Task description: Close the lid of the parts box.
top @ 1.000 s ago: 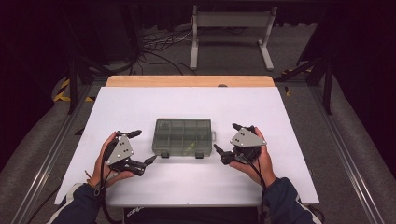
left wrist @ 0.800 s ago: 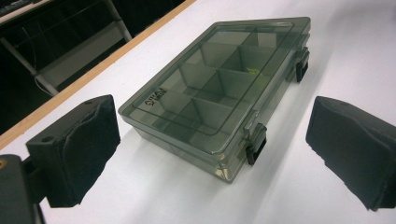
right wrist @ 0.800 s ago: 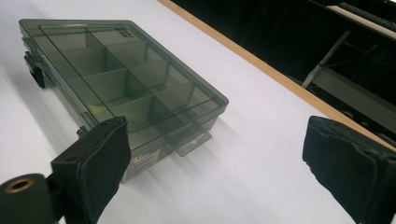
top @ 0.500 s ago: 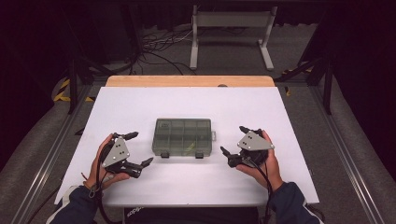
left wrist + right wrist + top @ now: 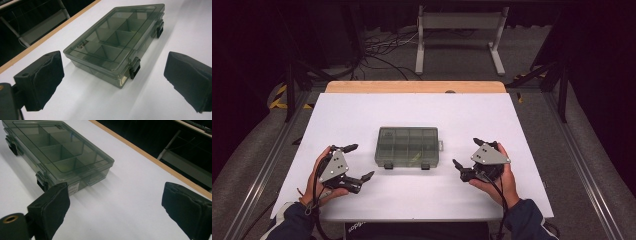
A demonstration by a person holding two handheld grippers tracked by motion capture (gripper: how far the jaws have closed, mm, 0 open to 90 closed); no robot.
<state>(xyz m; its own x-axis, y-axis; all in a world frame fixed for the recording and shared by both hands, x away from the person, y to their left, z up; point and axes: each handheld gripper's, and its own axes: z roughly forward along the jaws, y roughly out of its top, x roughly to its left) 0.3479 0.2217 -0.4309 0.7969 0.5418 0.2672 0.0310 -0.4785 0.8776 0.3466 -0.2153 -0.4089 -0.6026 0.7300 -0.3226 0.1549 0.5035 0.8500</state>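
A smoky translucent compartment box [image 5: 407, 146] lies with its lid closed in the middle of the white table [image 5: 362, 110], two black latches on its near side. My left gripper [image 5: 355, 161] rests open on the table to the box's left, jaws wide apart. My right gripper [image 5: 465, 152] rests open to the box's right. The left gripper view has the box [image 5: 117, 42] ahead between the black pads [image 5: 42, 77], a latch [image 5: 134, 68] facing me. From the right gripper view, the box [image 5: 55, 152] sits ahead to the left beyond the pads [image 5: 52, 207], apart from them.
A wooden strip [image 5: 414, 86] runs along the table's far edge. Beyond it stand a metal frame [image 5: 459, 35] and cables [image 5: 377, 50] on a grey floor. Rails [image 5: 577, 165] flank the table on both sides. White surface lies bare around the box.
Both hands have drawn back towards the near edge and slightly outward, away from the box. The box has not moved.
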